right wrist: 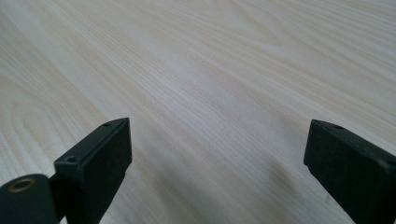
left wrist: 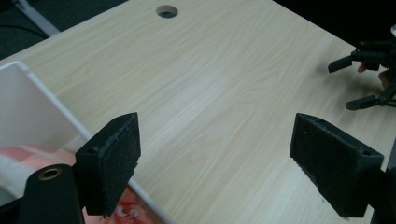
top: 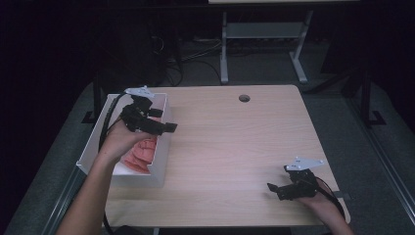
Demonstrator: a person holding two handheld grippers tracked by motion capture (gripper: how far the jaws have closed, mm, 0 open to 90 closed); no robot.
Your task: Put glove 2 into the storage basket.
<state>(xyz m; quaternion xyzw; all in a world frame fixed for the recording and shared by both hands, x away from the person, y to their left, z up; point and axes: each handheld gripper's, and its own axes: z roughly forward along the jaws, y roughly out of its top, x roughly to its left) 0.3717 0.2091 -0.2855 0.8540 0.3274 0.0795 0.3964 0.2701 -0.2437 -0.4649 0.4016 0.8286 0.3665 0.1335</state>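
A white open box (top: 162, 147) stands at the table's left edge with a pink cloth-like item (top: 141, 152) inside. My left gripper (top: 164, 120) hovers over the box's right wall, open and empty. In the left gripper view its jaws stand wide apart over the bare wood, with the box wall (left wrist: 42, 100) and the pink item (left wrist: 28, 156) at lower left. My right gripper (top: 273, 190) rests low near the table's front right, open with nothing between its jaws. It also appears far off in the left gripper view as the right gripper (left wrist: 355, 81).
The light wooden table (top: 235, 142) has a round cable hole (top: 244, 98) near its far edge. Behind the table stands a grey desk frame (top: 259, 44) on a dark floor with cables.
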